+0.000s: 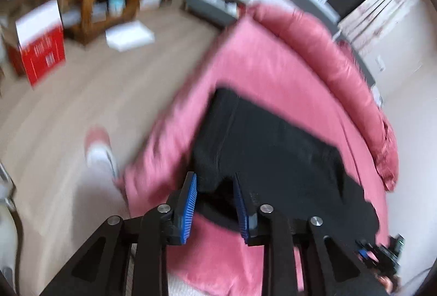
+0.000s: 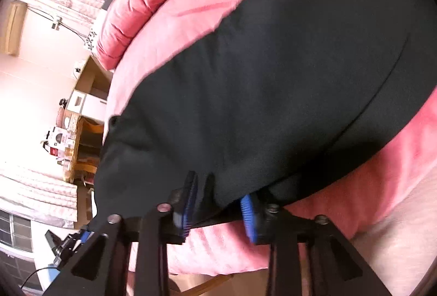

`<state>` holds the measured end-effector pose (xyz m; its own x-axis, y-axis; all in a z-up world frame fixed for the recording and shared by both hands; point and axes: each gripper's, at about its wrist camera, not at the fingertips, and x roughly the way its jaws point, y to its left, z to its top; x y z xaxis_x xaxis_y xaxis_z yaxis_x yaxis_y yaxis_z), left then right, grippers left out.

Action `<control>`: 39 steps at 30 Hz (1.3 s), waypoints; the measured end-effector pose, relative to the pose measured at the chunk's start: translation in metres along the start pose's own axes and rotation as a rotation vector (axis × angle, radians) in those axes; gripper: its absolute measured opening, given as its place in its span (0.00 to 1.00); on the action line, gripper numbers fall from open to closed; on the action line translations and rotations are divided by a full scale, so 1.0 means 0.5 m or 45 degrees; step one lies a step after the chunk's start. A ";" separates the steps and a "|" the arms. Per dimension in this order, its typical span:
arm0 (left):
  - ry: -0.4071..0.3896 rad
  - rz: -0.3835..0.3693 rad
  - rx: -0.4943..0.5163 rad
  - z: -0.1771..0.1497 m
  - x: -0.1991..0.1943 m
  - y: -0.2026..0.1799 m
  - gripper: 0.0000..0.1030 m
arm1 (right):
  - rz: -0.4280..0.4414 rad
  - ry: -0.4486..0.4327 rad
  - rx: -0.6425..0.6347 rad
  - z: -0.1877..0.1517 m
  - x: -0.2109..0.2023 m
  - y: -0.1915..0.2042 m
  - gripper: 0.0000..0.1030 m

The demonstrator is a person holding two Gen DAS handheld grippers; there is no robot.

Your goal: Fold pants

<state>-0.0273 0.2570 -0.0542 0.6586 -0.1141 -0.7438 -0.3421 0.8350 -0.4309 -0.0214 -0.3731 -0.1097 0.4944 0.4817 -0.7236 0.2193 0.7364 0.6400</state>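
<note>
Left gripper (image 1: 215,188) gapes round the pants (image 1: 262,137) hem at six o'clock, unclamped; right gripper (image 2: 218,196) likewise, so the cloth may slip free.

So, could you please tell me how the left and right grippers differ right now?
The left gripper has its blue pads clearly showing; the right gripper has its pads half buried in cloth. The left is at the edge of the black pants, the right farther under them. Both stand apart around the fabric.

Black linkage arms with silver round screws, ribbed blue pads on both grippers' fingers (image 1: 191,207).
</note>
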 end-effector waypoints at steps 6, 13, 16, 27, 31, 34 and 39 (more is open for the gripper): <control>-0.185 -0.023 0.086 0.032 -0.030 -0.074 0.29 | -0.027 -0.162 0.087 0.051 -0.118 -0.074 0.33; 0.096 -0.150 0.295 -0.015 0.133 -0.219 0.29 | -0.153 -0.460 0.162 0.156 -0.218 -0.188 0.34; 0.157 -0.138 0.414 -0.050 0.199 -0.288 0.30 | -0.258 -0.502 0.212 0.215 -0.219 -0.228 0.34; 0.267 -0.070 0.592 -0.119 0.305 -0.373 0.54 | -0.210 -0.534 0.427 0.317 -0.194 -0.290 0.04; 0.258 -0.048 0.651 -0.124 0.307 -0.378 0.54 | -0.212 -0.632 0.334 0.282 -0.234 -0.245 0.02; 0.246 -0.043 0.629 -0.128 0.306 -0.379 0.55 | -0.281 -0.689 0.272 0.244 -0.282 -0.241 0.02; 0.232 -0.032 0.640 -0.135 0.304 -0.386 0.59 | -0.297 -0.675 0.290 0.191 -0.311 -0.288 0.04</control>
<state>0.0934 0.0423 -0.1186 0.5199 -0.1914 -0.8325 0.0647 0.9806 -0.1850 -0.0497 -0.5994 -0.0646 0.7491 -0.0243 -0.6620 0.5172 0.6458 0.5616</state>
